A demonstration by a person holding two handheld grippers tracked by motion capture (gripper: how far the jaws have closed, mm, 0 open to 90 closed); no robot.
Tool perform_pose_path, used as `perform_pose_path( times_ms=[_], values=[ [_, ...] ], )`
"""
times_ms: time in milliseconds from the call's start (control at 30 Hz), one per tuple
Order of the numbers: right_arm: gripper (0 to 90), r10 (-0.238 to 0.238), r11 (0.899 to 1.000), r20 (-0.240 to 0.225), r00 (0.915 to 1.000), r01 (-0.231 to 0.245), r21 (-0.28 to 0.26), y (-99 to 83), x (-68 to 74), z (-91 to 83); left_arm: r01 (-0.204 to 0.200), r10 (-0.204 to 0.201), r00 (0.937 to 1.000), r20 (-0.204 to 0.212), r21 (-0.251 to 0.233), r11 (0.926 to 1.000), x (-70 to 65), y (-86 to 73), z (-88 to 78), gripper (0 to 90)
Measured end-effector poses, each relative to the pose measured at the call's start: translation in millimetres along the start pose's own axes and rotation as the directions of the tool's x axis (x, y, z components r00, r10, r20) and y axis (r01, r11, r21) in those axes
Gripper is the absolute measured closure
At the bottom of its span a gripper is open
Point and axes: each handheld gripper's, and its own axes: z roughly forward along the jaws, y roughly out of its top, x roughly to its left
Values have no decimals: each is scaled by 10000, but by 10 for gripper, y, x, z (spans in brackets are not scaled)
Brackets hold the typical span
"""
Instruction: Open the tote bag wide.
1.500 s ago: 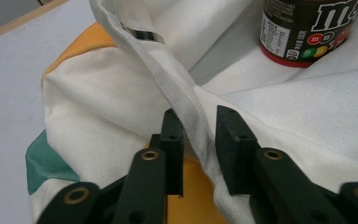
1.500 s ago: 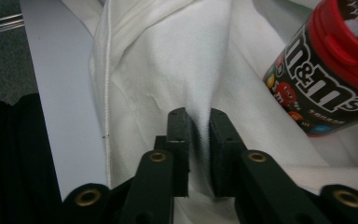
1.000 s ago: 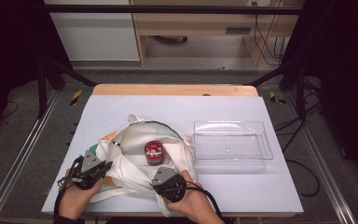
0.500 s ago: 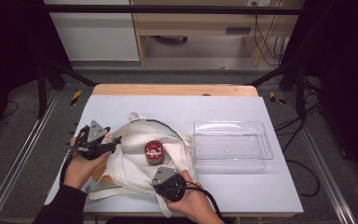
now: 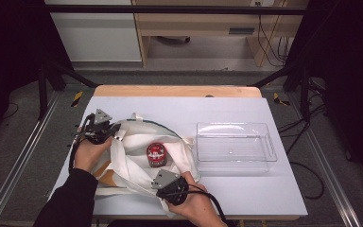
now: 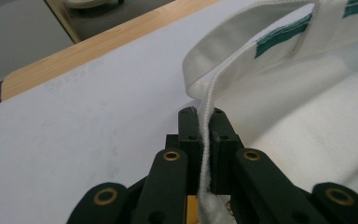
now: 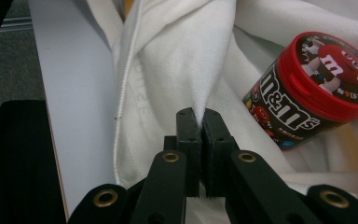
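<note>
Out at the left of the table (image 5: 123, 101), the left gripper (image 5: 116, 134) has the white cloth bag (image 5: 137, 142) by its far-left rim. Its jaws have just been closing, and in the left gripper view they are pinching the bag's stitched edge (image 6: 205, 140), the white hem running straight up between the two black pads, with a green-trimmed strap (image 6: 279, 39) hanging across just beyond. The hand (image 5: 90, 152) behind that gripper sits at the bag's left side, over the table's left edge.

Moving to the middle: the bag lies rumpled and spread open on the white tabletop, and inside it, on the cloth, sits a round candy tub (image 5: 156, 154) with a red lid, tilted a little on its side. The right gripper view shows that tub (image 7: 307, 88) close by, resting in a fold of the cloth.

Near the front edge, the right gripper (image 5: 159, 182) is clamped on a ridge of the bag's cloth (image 7: 200, 93), pads pressed together with the fabric caught between them, though how much cloth sits in the grip is hard to judge.

Over at the right, well apart from the bag, a clear plastic tray (image 5: 235, 147) stands on the table
</note>
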Motion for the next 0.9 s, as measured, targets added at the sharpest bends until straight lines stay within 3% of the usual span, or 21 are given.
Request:
perform_pose_path(
  times_ms=[267,333,400,533,633,667,767,800,833,900],
  values=[
    [878,-108,9996,-214,9997,114,267,-100,70,62,-141,139,9999,29,856,9962,-19,-85,177,863],
    [878,99,9995,-356,9993,-88,318,-143,62,90,-168,164,9999,43,1171,9930,-38,-148,281,862],
    [878,150,9994,-385,9991,-137,322,-150,54,93,-156,154,9999,30,1174,9930,-40,-162,293,860],
    [869,394,9989,-535,9978,-379,286,-178,31,107,-15,2,9999,155,860,9963,-49,-206,256,840],
    [829,437,9985,-576,9974,-417,347,-168,24,97,-25,20,10000,72,668,9978,-55,-203,183,740],
    [757,470,9986,-650,9968,-453,286,-154,10,86,-28,26,10000,45,467,9989,-70,-198,87,706],
    [669,536,9985,-558,9970,-530,126,-105,-35,19,-52,54,10000,-71,191,9998,-101,-198,-26,592],
    [636,608,9981,-592,9964,-603,89,-83,-52,-9,12,-16,9998,-216,-198,9998,-134,-201,-153,553],
    [596,618,9981,-615,9962,-614,75,-57,-70,-34,12,-16,9998,-216,-198,9998,-134,-201,-153,519],
    [551,559,9984,-581,9967,-558,28,5,-110,-98,100,-116,9997,-213,-722,9973,-200,-237,-364,494]
  ],
)
